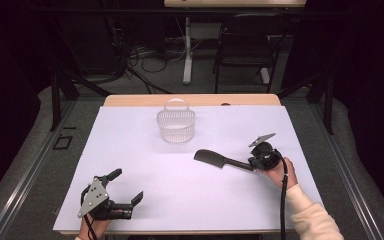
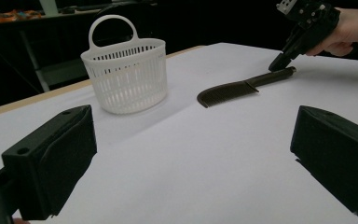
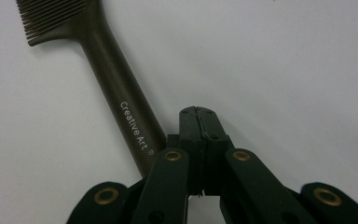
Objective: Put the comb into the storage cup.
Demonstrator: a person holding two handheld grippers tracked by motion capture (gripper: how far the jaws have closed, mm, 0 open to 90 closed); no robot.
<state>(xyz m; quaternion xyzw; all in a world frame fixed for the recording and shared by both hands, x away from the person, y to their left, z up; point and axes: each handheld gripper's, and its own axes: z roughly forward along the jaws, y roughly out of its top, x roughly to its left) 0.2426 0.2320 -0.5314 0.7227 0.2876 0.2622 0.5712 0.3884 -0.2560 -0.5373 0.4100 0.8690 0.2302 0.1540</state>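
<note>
While the left claw (image 1: 125, 186) rests near the front left edge of the white surface (image 1: 145, 165) with its jaws spread wide and nothing between them, the right claw (image 3: 196, 116) sits with its jaws pressed together, empty, its tip just beside the end of the dark comb's (image 1: 215, 160) handle. That comb lies flat on the surface, teeth end toward the middle, near the white basket (image 1: 176, 125), which stands upright farther back.
</note>
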